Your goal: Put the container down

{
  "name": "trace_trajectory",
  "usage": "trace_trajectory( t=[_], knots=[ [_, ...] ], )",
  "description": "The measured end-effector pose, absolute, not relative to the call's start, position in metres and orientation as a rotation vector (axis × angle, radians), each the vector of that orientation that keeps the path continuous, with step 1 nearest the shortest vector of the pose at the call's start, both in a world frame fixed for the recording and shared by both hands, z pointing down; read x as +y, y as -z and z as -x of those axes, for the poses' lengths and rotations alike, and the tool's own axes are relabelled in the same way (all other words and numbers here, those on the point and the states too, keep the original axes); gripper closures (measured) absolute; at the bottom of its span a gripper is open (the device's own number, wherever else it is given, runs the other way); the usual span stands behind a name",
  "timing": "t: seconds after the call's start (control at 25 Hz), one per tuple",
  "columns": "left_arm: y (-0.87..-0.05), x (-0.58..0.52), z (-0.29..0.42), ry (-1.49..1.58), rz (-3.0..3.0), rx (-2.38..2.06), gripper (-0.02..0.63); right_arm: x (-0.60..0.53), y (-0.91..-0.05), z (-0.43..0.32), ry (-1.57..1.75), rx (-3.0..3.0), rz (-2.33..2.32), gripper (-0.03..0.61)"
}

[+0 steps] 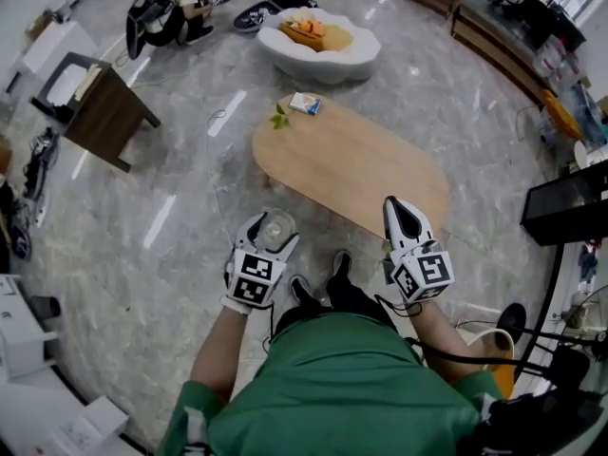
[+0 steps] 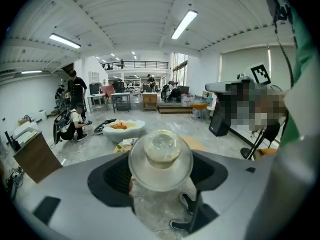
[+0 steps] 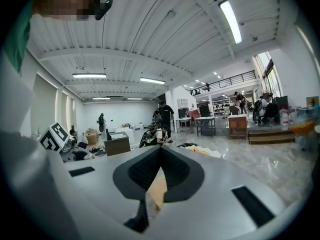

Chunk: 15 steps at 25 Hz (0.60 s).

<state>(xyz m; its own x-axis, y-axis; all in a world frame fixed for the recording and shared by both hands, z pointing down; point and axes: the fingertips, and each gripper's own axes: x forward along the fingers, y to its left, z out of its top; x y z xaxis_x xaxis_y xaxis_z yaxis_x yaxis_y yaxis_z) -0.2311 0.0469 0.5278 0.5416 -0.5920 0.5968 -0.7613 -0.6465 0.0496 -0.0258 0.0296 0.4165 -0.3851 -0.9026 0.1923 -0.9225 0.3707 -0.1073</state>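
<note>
- Container [image 1: 279,226], clear, round, with a knobbed lid, sits at lower centre of the head view. It is between the jaws of the left gripper [image 1: 270,238], over the grey marble floor [image 1: 180,255].
- Container is not on the oval wooden table [image 1: 361,164]; it shows just below-left of the table's near edge.
- Left gripper view: container [image 2: 161,154] fills the middle of the frame. The left gripper [image 2: 161,170] has its jaws moderately apart, closed onto the container's sides, with the lid knob facing the camera.
- Right gripper [image 1: 398,204] is at lower right of centre in the head view, tips over the table's near edge.
- Right gripper view: right gripper [image 3: 158,149] has its jaws together at the tips and holds nothing. Only a sliver of tabletop shows in the gap below.
- Person's black shoes [image 1: 302,293] are at bottom centre between the two grippers, with a green shirt [image 1: 332,388] below them.
- Table's far end, upper centre, carries a small green plant [image 1: 278,117] and, just beside it, a small box [image 1: 305,104].
- White rounded seat [image 1: 328,57] with orange stuff on it is at the top of the frame.
- Dark brown side table [image 1: 112,112] is at upper left, and a crouching person [image 1: 185,8] is in the top-left corner.
</note>
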Motion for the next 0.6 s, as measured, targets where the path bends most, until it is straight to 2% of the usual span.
trace_trajectory(
  t=[0.28,0.6],
  knots=[
    [-0.539,0.014,0.211,-0.832,-2.482,-1.083,0.272,-0.010,-0.437,0.015,-0.358,-2.519,-1.685,0.557],
    [-0.545,-0.074,0.190,-0.880,-2.421,-1.165,0.272,-0.110,-0.449,-0.009,-0.398,-2.615,-1.624,0.557]
  ],
)
